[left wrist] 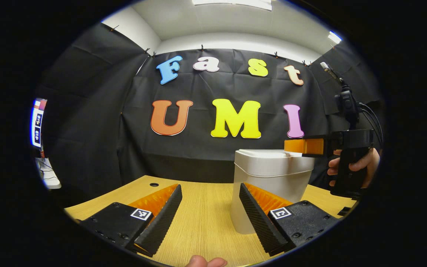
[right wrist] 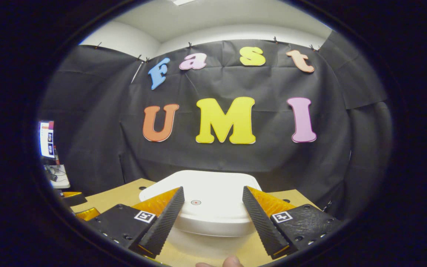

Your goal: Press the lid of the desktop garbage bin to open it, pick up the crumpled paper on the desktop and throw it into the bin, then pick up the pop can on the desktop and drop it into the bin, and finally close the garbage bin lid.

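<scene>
over bin (right wrist: 198, 218) | lid (right wrist: 202, 196) closed | right tongs (right wrist: 210, 218) spread apart

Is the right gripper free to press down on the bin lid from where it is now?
Probably yes. The right gripper hangs open just above the closed bin lid, and the left gripper view shows it over the lid's edge with nothing between. The left gripper sits apart.

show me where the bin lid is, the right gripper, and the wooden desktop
bin lid (right wrist: 206, 202): right gripper view, top face beside the small round mark.
right gripper (left wrist: 304, 146): left gripper view, fingers over the bin.
desktop (left wrist: 202, 211): left gripper view, bare wood.
</scene>
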{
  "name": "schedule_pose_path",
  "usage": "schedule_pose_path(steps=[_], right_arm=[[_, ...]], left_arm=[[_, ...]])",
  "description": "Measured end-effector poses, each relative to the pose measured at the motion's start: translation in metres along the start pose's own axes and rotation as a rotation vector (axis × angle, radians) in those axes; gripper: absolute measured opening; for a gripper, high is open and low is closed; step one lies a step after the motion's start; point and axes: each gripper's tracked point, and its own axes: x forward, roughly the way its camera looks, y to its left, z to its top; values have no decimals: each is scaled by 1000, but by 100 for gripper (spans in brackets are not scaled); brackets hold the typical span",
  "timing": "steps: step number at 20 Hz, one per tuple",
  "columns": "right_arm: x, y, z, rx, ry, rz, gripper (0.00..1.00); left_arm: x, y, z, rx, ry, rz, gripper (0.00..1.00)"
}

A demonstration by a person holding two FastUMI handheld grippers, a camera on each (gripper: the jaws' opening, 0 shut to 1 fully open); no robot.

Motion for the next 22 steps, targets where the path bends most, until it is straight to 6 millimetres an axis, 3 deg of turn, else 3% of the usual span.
schedule_pose_path(steps=[2, 5, 10, 13, 15, 22], right_arm=[[-20, -10, 8, 16, -66, -11, 95], [-53, -35, 4, 10, -129, -67, 95], [-95, -61, -36, 8, -127, -129, 94], [-107, -62, -68, -43, -97, -140, 95], [-112, -61, -78, -48, -104, -131, 95], [-113, -67, -74, -18, -112, -153, 95]], left_arm=[[-2, -5, 3, 5, -4, -3, 100], [-3, -8, 5, 11, -15, -5, 100], [-5, -16, 7, 10, -24, -10, 100], [-3, -20, 7, 26, -25, -10, 100], [-4, -18, 5, 44, -24, 3, 100], [-1, -19, -1, 22, -6, 11, 100]])
